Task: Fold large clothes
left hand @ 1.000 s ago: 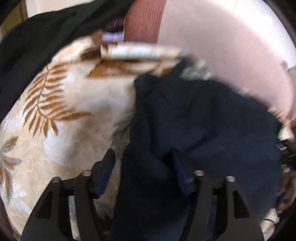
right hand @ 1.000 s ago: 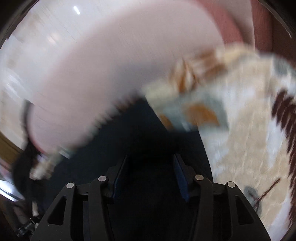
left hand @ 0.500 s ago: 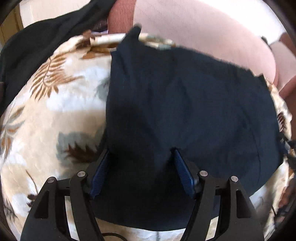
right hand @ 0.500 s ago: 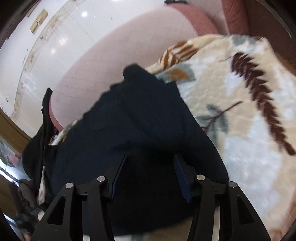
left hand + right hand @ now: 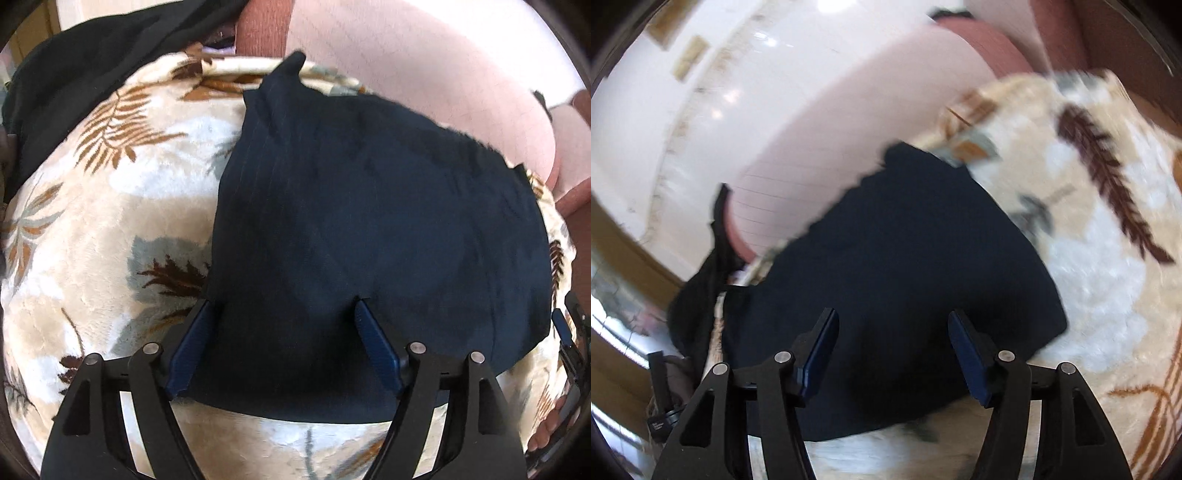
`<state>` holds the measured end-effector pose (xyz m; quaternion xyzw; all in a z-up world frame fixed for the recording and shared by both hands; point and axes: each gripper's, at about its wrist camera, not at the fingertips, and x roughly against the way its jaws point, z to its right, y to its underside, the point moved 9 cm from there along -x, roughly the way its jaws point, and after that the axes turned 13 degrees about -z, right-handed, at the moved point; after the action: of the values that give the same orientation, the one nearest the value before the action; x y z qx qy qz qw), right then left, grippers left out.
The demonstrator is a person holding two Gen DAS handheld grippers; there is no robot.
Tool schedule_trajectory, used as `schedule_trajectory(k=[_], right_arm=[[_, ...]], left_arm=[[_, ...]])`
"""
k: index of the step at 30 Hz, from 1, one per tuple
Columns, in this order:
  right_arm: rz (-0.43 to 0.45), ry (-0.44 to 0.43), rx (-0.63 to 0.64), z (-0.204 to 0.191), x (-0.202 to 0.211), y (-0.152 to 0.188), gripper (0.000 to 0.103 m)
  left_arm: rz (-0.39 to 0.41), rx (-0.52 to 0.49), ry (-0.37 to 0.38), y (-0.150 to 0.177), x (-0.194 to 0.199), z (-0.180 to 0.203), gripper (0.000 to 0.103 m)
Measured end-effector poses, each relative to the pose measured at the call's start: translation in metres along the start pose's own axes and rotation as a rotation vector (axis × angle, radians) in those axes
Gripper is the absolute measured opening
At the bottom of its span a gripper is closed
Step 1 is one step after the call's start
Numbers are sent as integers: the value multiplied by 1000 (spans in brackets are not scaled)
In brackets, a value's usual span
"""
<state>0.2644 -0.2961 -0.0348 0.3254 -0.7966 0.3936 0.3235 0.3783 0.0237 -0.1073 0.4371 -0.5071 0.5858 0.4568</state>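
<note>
A dark navy garment (image 5: 369, 221) lies folded flat on a cream blanket with a leaf print (image 5: 92, 221). It also shows in the right wrist view (image 5: 905, 277). My left gripper (image 5: 284, 310) is open, its blue-padded fingers spread over the garment's near left part, holding nothing. My right gripper (image 5: 890, 321) is open above the garment's near edge, holding nothing. The right gripper's tip (image 5: 565, 332) shows at the far right of the left wrist view.
A black garment (image 5: 92, 62) is heaped at the far left of the blanket. A pink cushioned surface (image 5: 424, 66) lies beyond the blanket. The blanket (image 5: 1108, 258) stretches to the right of the garment. A glossy white floor (image 5: 701, 92) is beyond.
The navy garment was laid down and now lies flat. Both grippers have drawn back towards the near edge, and the right one is still moving.
</note>
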Motion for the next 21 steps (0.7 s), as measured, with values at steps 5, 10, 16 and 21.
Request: schedule_trajectory(k=[5, 10, 16, 21], right_arm=[[-114, 27, 12, -2, -42, 10, 62], [-150, 44, 7, -1, -53, 9, 63], [-78, -32, 40, -23, -36, 0, 64], [-88, -97, 96, -58, -48, 1, 64]], left_arm=[[-17, 4, -33, 7, -18, 2, 81], [-45, -4, 34, 3, -15, -2, 81], [-16, 53, 178, -12, 9, -36, 81], [0, 160, 253, -39, 23, -76, 81]])
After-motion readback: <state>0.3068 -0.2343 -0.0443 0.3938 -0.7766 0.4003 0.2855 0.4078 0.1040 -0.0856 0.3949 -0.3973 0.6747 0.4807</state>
